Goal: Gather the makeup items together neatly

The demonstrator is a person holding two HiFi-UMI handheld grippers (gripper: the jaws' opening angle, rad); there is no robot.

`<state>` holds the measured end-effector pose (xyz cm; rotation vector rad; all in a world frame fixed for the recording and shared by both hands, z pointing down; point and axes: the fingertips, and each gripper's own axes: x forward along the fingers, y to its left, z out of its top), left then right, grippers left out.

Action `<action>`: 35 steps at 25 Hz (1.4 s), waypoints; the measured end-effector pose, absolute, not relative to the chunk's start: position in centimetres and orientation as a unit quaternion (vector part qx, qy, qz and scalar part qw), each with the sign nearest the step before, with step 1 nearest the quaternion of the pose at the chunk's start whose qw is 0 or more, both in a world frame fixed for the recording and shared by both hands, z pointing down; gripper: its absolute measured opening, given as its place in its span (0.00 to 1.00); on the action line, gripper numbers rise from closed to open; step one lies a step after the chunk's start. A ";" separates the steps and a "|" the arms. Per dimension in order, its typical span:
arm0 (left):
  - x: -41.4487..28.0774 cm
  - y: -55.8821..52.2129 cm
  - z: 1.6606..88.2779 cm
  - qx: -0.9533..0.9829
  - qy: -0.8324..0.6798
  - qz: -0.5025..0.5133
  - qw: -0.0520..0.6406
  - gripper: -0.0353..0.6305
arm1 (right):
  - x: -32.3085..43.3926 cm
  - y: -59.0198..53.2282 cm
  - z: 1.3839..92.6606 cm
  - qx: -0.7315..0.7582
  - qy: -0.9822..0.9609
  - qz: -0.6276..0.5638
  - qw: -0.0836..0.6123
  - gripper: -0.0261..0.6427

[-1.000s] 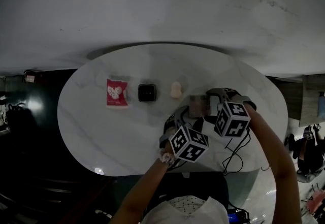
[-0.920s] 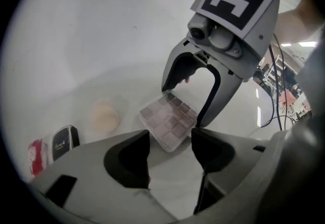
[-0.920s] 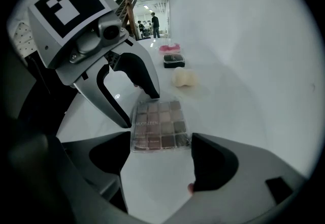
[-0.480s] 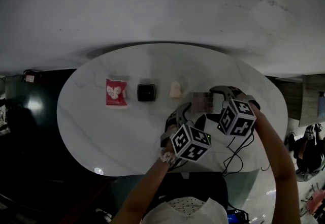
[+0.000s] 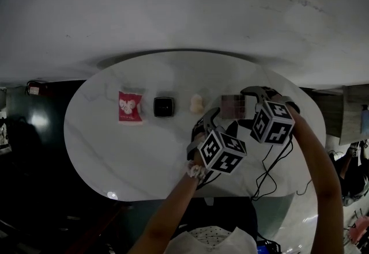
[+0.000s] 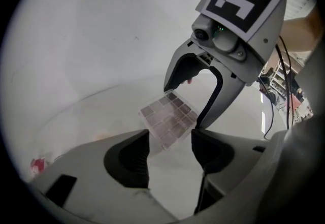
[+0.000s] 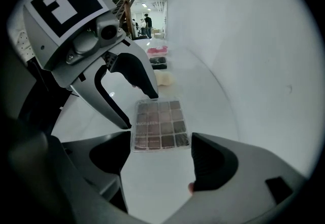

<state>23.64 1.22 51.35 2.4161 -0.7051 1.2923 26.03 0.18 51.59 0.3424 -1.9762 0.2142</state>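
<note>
Your left claw [image 6: 170,154] stands wide, nothing pinched. Your right claw [image 7: 162,159] is wide too and faces it across the eyeshadow palette [image 7: 160,125]. That palette lies flat on the white table [image 5: 115,155], right of centre, just ahead of both sets of tips, with no pad pressing it. To its left you have a row: beige sponge [image 5: 196,103], black compact [image 5: 164,106], red packet [image 5: 130,106], each set apart.

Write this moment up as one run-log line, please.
left gripper: open, empty | right gripper: open, empty | eyeshadow palette: flat on table, between both grippers, ungripped | sachet, compact, sponge: in a row
</note>
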 end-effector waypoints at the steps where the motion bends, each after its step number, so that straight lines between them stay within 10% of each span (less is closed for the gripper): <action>1: 23.7 1.2 51.5 0.843 -0.246 0.453 0.156 0.47 | 26.1 0.2 51.8 0.142 -0.828 0.092 0.534 0.63; 35: 22.9 1.5 53.0 0.830 -0.263 0.474 0.130 0.48 | 26.4 0.2 53.6 0.182 -0.828 0.142 0.510 0.66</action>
